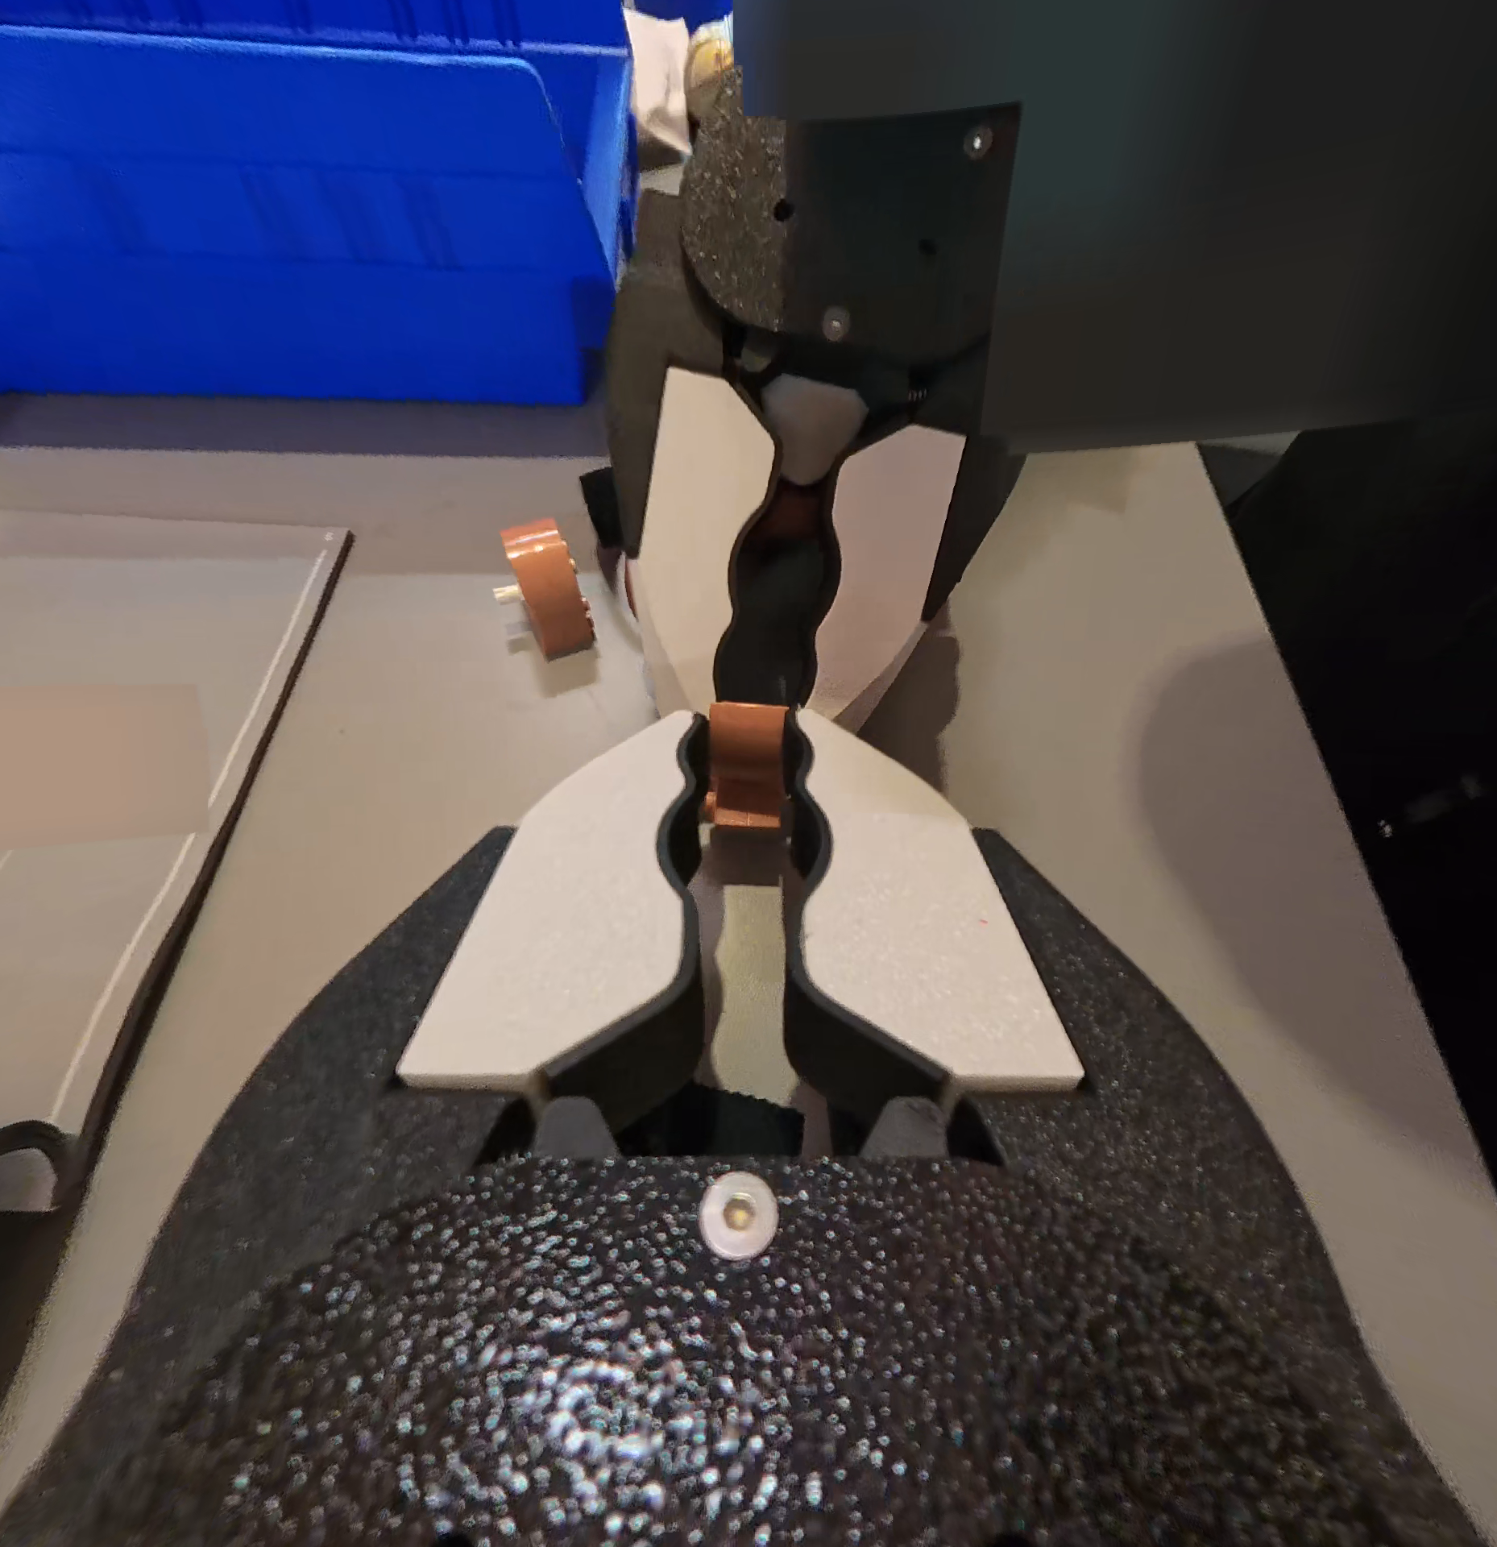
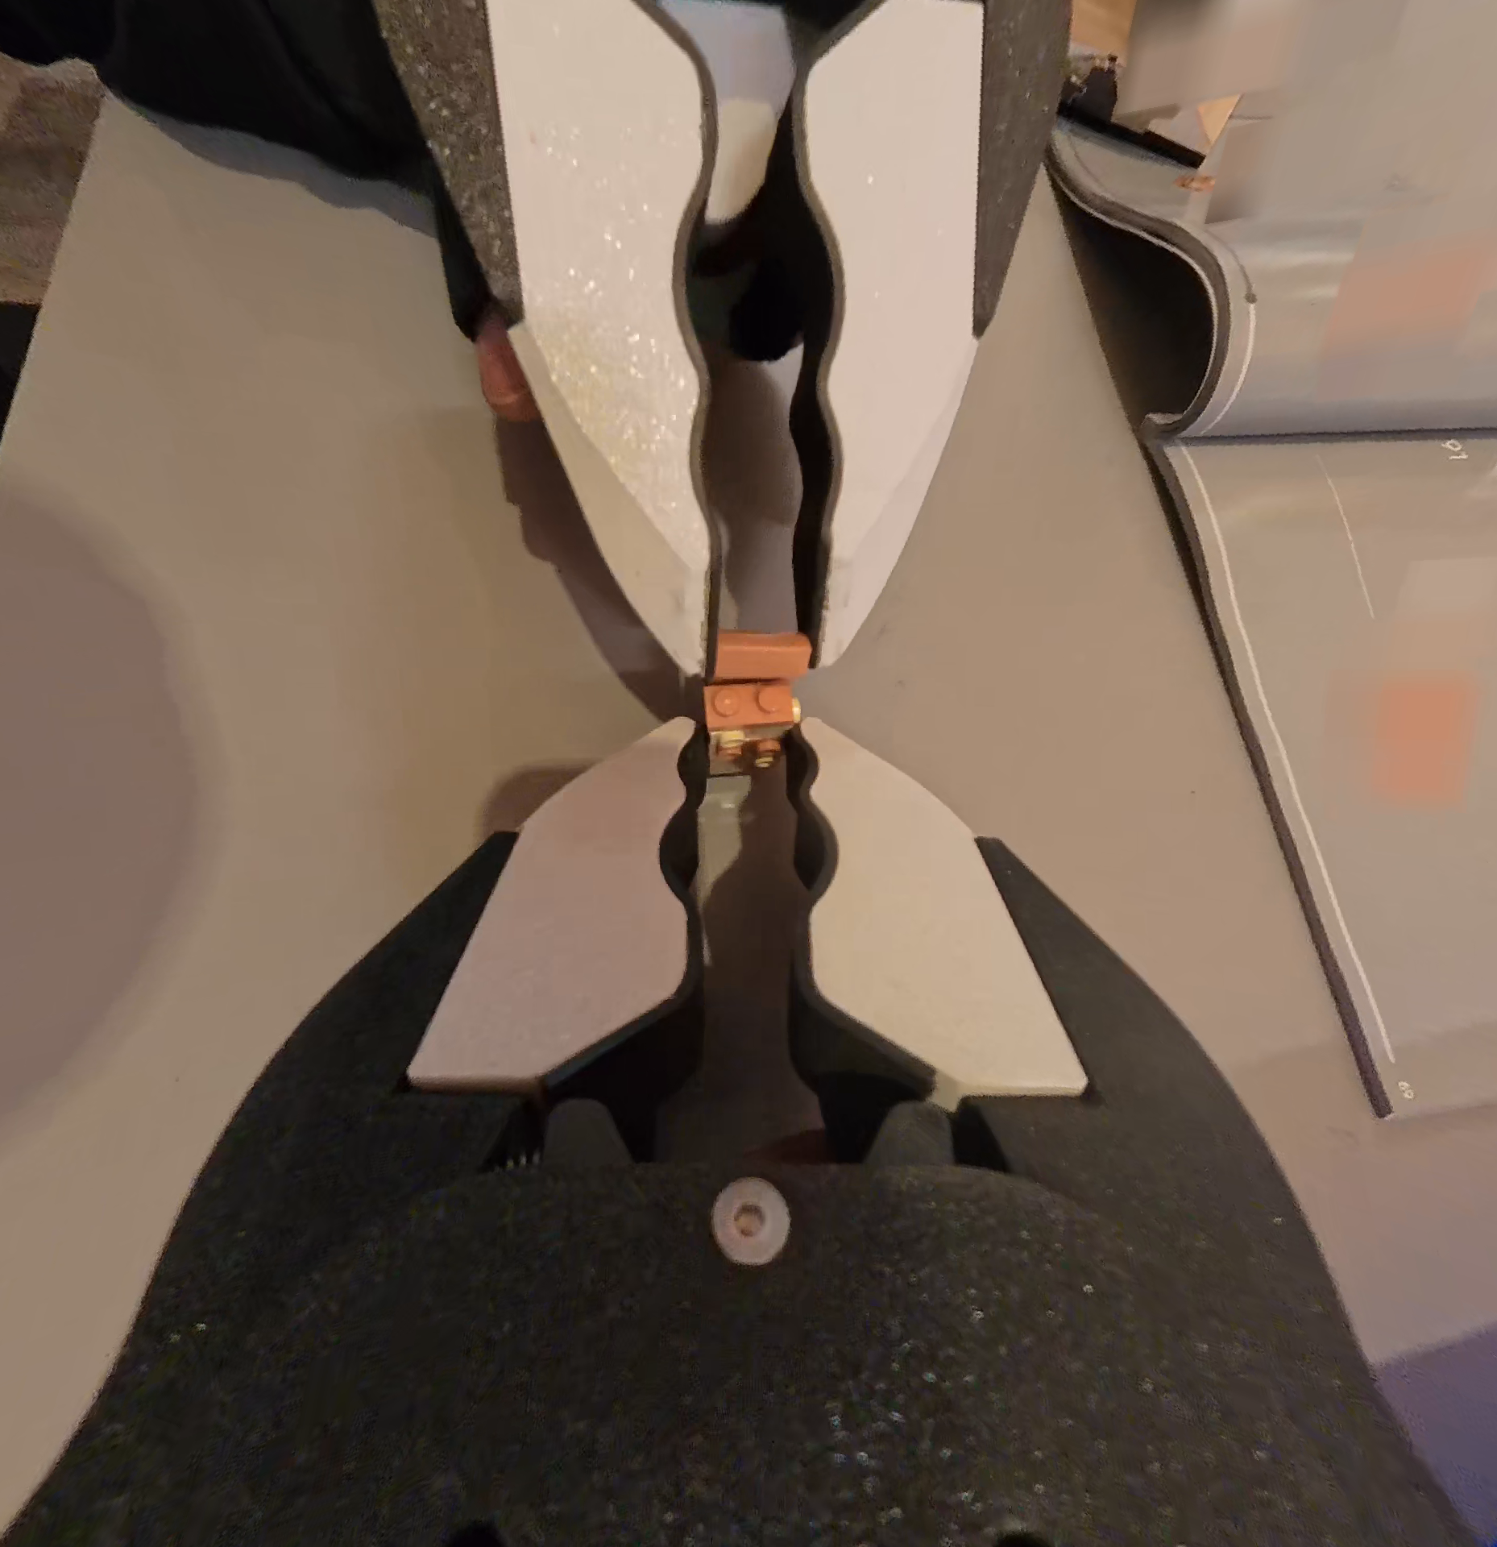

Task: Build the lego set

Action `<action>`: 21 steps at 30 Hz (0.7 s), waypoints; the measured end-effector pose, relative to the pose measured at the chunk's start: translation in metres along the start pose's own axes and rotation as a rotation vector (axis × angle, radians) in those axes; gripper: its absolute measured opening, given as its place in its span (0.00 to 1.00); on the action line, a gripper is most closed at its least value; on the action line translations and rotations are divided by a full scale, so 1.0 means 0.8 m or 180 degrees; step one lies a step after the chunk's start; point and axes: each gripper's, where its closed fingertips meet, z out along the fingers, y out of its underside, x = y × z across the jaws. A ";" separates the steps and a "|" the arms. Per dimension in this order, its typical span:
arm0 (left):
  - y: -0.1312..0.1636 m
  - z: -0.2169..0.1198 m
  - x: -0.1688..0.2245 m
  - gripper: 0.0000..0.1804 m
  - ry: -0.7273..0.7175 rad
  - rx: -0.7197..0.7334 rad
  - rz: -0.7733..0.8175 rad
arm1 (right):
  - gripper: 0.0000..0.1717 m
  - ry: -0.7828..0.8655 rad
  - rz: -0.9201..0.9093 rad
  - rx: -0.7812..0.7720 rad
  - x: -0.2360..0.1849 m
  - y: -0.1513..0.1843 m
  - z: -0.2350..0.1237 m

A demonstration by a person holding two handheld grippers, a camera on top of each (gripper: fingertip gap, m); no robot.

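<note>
Tip to tip above the grey table (image 1: pixel 1063 753), the left gripper (image 1: pixel 747 753) pinches a brown curved brick piece (image 1: pixel 747 758); the right gripper (image 2: pixel 749 745) clamps a brown-and-tan studded brick assembly (image 2: pixel 747 711). Whether the two pieces touch is hard to make out. Another brown piece (image 1: pixel 547 590) lies left of the grippers.

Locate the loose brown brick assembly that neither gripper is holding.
In the left wrist view, the loose brown brick assembly lies on the grey table, left of the right gripper and ahead of the blue bin.
</note>
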 end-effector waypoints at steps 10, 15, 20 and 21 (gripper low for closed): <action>-0.007 0.000 0.000 0.09 0.0022 0.0165 -0.0063 | 0.10 -0.0025 0.0121 0.0176 0.000 -0.010 -0.003; -0.007 0.000 0.001 0.09 0.0059 0.0190 -0.0116 | 0.10 -0.0019 0.0125 0.0206 0.001 -0.011 -0.004; -0.008 0.001 0.002 0.09 0.0043 0.0182 -0.0092 | 0.10 -0.0011 0.0126 0.0227 0.001 -0.012 -0.004; -0.008 0.001 0.002 0.09 0.0044 0.0179 -0.0092 | 0.10 -0.0013 0.0125 0.0229 0.001 -0.012 -0.004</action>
